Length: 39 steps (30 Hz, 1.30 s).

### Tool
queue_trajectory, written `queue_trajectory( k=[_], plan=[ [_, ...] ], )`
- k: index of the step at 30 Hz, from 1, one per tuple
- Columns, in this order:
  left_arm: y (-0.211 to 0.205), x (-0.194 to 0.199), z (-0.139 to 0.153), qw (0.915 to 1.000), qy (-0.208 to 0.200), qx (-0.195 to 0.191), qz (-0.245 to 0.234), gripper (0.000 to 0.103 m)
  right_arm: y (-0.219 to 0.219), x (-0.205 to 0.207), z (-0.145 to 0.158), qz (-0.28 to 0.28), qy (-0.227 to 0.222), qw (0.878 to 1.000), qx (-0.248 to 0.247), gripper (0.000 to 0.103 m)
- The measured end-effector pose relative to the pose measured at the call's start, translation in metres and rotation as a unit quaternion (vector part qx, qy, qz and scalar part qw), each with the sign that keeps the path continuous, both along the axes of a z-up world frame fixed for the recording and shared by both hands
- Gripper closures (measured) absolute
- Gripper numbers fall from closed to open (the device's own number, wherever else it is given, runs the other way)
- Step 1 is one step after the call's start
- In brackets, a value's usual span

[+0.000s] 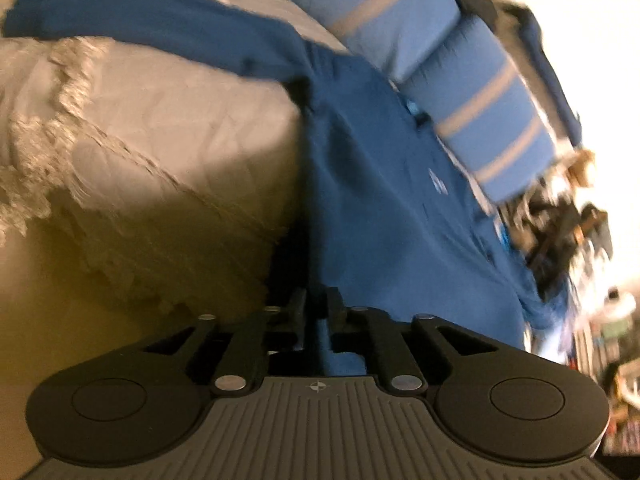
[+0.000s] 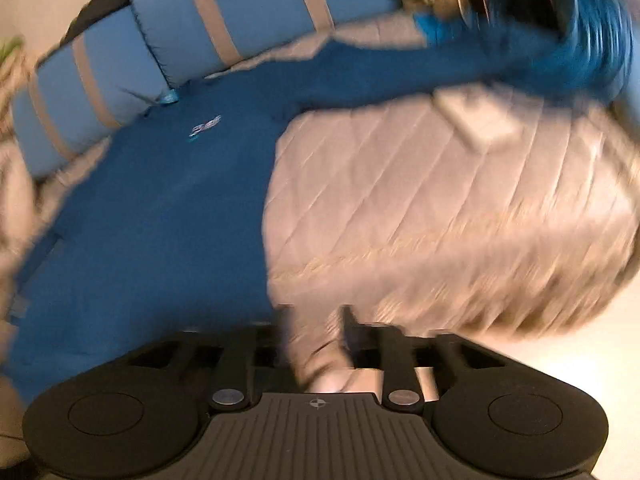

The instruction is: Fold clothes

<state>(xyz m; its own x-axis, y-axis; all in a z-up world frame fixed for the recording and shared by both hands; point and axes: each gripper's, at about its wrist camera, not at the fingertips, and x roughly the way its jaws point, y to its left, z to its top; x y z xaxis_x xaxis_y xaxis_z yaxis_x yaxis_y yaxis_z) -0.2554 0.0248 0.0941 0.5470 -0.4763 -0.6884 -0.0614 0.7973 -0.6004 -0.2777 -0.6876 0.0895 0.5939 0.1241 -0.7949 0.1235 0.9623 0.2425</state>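
A blue long-sleeved shirt (image 1: 384, 184) with a small chest logo lies spread on a beige quilted bedspread (image 1: 160, 128). One sleeve (image 1: 132, 20) stretches off to the upper left. My left gripper (image 1: 316, 304) sits at the shirt's side edge with its jaws only a narrow gap apart. Blue cloth lies in that gap, and the pads do not visibly press it. In the right wrist view the shirt (image 2: 160, 208) fills the left side and its other sleeve (image 2: 420, 68) runs to the upper right. My right gripper (image 2: 314, 314) stands open over the bedspread (image 2: 440, 200), just beside the shirt's edge, holding nothing.
Blue pillows with beige stripes (image 1: 460, 80) (image 2: 168, 40) line the bed beyond the shirt's collar. Cluttered things (image 1: 568, 220) stand past the bed at the right of the left wrist view. A fringed seam (image 1: 80, 152) crosses the quilt. Both views are motion-blurred.
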Motion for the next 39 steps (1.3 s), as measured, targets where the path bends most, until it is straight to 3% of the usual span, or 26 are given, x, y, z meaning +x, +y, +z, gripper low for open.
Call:
queue_trajectory(
  k=[2,5,10,14,19,29,33,39],
  plan=[
    [0.009,0.004,0.004,0.9989,-0.027,0.011,0.037,0.057,0.006,0.004,0.01,0.01,-0.038,0.999,-0.012,0.011],
    [0.015,0.011,0.011,0.995,-0.056,0.035,0.075,0.039,0.015,0.017,0.022,0.026,-0.083,0.996,-0.006,0.001],
    [0.014,0.028,0.02,0.9832,-0.091,0.117,0.106,0.035,0.044,0.047,0.033,0.066,-0.14,0.988,-0.02,0.0],
    [0.027,0.041,0.018,0.9732,-0.116,0.142,0.138,0.035,0.075,0.067,0.035,0.088,-0.176,0.98,-0.025,0.0],
    [0.048,0.048,0.02,0.9652,-0.141,0.138,0.171,0.035,0.11,0.091,0.029,0.128,-0.178,0.976,-0.009,0.0],
    [0.099,0.059,0.036,0.9431,-0.167,0.121,0.261,0.035,0.156,0.147,0.017,0.179,-0.138,0.974,-0.005,0.0],
    [0.122,0.063,0.03,0.9382,-0.163,0.106,0.286,0.035,0.171,0.155,0.011,0.197,-0.131,0.972,0.005,0.0],
    [0.169,0.071,0.0,0.9321,-0.126,0.074,0.332,0.035,0.171,0.156,-0.005,0.194,-0.121,0.972,0.047,0.0]
  ],
)
